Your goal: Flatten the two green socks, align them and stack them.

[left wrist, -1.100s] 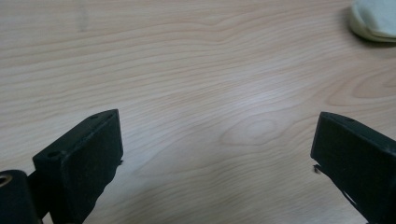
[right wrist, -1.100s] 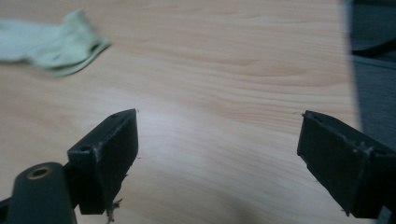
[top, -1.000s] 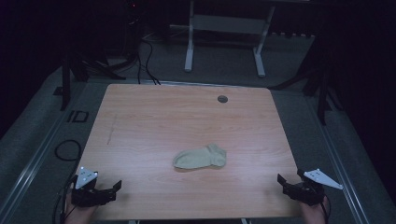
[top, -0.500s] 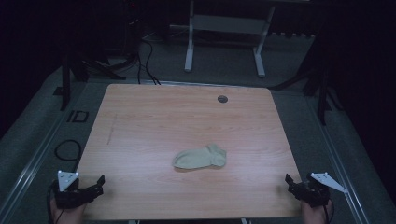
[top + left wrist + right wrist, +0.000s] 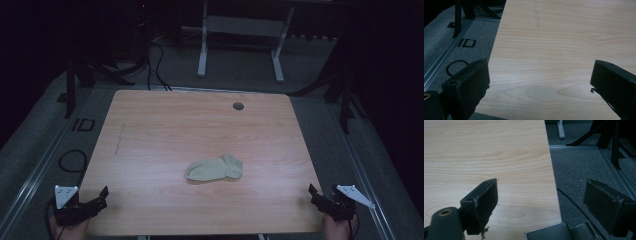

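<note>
- I see the sock (image 5: 215,168), pale green, lying flat near the middle of the wooden table (image 5: 165,130), a little toward my edge; its cuff end points right; nothing touches it.
- My left gripper (image 5: 98,200) sits at the table's near left corner, well apart from the sock; in the left gripper view (image 5: 539,80) its jaws stand wide apart with bare wood grain between them; they hold nothing.
- My right gripper (image 5: 316,195) sits at the near right corner, straddling the table's right edge; in the right gripper view (image 5: 541,195) one jaw hangs over the wood, the other over the grey carpet (image 5: 579,170); jaws wide apart, nothing between them.
- A small dark round grommet (image 5: 238,105) is set in the table near its far edge; well apart from the sock.
- Off the left edge a black cable loop (image 5: 71,161) lies on the floor; the left gripper view shows it (image 5: 455,67) beside a metal rail.
</note>
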Action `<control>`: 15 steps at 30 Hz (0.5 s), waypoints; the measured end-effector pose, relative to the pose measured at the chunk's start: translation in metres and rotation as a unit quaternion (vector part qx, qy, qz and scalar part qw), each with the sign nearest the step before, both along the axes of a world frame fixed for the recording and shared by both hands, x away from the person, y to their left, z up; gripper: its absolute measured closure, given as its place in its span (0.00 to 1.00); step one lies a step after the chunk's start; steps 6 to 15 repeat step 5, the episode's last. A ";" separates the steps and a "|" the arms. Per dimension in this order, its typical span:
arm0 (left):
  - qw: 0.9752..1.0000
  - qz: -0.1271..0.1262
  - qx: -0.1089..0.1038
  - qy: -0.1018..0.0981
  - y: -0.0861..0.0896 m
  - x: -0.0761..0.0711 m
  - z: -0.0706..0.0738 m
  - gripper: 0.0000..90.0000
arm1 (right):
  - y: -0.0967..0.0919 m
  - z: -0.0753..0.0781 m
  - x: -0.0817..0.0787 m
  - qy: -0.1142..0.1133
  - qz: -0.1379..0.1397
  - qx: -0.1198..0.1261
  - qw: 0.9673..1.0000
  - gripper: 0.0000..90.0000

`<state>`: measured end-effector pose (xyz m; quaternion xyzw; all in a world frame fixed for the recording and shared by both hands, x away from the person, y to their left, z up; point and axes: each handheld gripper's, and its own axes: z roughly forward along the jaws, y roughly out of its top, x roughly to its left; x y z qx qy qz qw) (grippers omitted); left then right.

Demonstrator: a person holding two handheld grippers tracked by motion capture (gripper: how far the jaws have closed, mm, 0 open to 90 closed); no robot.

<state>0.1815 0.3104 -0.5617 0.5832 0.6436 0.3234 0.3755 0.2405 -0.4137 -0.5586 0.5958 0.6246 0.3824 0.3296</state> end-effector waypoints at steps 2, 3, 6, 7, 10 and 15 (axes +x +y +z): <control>1.000 0.002 -0.004 -0.001 0.001 -0.001 0.000 0.03 | -0.001 0.000 0.000 0.000 -0.002 0.000 1.000 0.14; 1.000 0.002 -0.006 -0.001 0.002 -0.001 0.000 0.03 | -0.001 -0.001 0.000 0.002 -0.003 -0.002 1.000 0.14; 1.000 0.002 -0.005 0.000 0.002 -0.001 -0.001 0.03 | -0.001 -0.001 0.000 0.003 -0.006 -0.002 1.000 0.14; 1.000 0.002 -0.005 0.000 0.002 -0.001 -0.001 0.03 | -0.001 -0.001 0.000 0.003 -0.006 -0.002 1.000 0.14; 1.000 0.002 -0.005 0.000 0.002 -0.001 -0.001 0.03 | -0.001 -0.001 0.000 0.003 -0.006 -0.002 1.000 0.14; 1.000 0.002 -0.005 0.000 0.002 -0.001 -0.001 0.03 | -0.001 -0.001 0.000 0.003 -0.006 -0.002 1.000 0.14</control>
